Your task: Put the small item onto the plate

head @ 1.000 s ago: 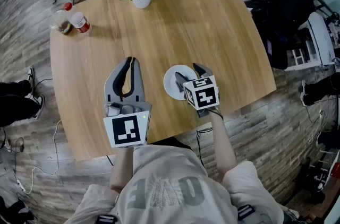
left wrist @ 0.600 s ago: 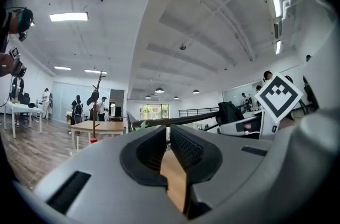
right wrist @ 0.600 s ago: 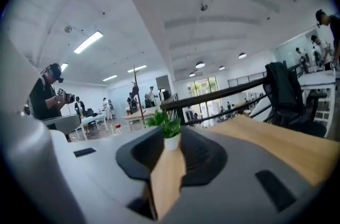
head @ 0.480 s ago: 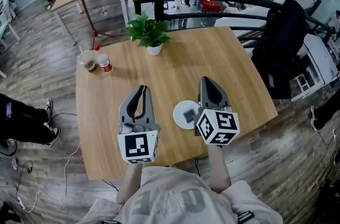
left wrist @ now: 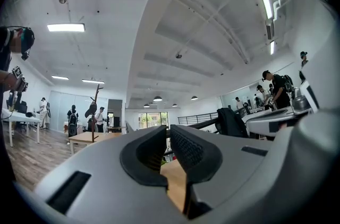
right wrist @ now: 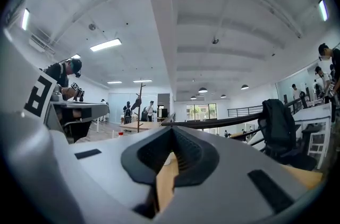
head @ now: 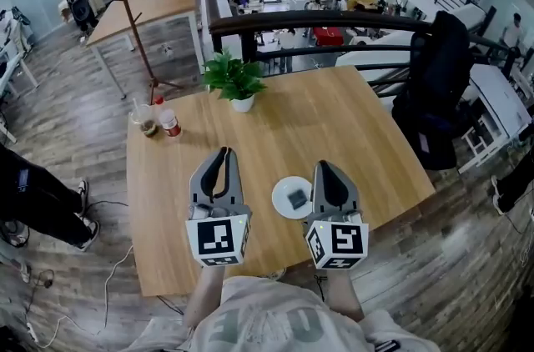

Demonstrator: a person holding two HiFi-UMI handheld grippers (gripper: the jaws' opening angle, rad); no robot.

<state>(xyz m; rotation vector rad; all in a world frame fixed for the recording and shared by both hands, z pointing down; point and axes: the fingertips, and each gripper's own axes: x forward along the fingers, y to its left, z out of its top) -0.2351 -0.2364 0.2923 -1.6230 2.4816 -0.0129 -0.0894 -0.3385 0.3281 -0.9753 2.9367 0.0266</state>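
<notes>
The small dark item (head: 296, 198) lies on the white plate (head: 282, 190), which sits on the wooden table (head: 350, 133) near its front edge. My right gripper (head: 324, 166) hovers just right of the plate, held level above the table. Its jaws have just closed and nothing is between them; in the right gripper view the right gripper (right wrist: 171, 130) shows its pads meeting. My left gripper (head: 222, 152) floats left of the plate, shut and empty. In the left gripper view the left gripper (left wrist: 169, 132) points across the room.
A potted plant (head: 236, 83) stands at the table's far edge. A cup (head: 148, 122) and a red-capped bottle (head: 169, 123) stand at the far left corner. A chair draped in black (head: 434, 83) is beside the table's right side, with a dark railing (head: 334, 18) behind.
The right gripper lifted off the plate, turned from pointing down to level and closed, leaving the item on the plate. The left gripper rose a little. The head view now takes in more of the room.
</notes>
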